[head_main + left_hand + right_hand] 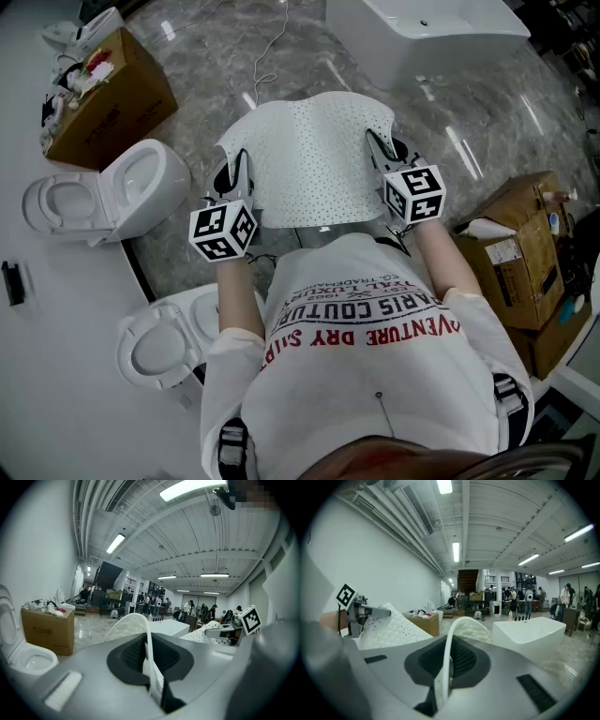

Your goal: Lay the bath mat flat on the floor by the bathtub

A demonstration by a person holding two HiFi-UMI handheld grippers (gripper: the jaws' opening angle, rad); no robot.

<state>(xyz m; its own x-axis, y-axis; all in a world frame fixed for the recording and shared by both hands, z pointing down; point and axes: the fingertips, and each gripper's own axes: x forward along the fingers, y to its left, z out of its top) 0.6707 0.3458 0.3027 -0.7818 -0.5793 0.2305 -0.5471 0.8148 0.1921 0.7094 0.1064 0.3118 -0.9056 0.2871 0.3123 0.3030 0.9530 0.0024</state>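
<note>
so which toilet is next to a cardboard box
The farther toilet, at upper left, right beside the box; the other toilet sits under the person's left elbow, away from it.

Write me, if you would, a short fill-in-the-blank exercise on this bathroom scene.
1. The left gripper and the right gripper are each shut on an edge of the white perforated ____.
2. The white bathtub stands at the ____ of the head view.
3. The open brown box at the head view's upper left is made of ____.
4. At the head view's left stand two white ____.

Missing words: bath mat; top; cardboard; toilets.
</note>
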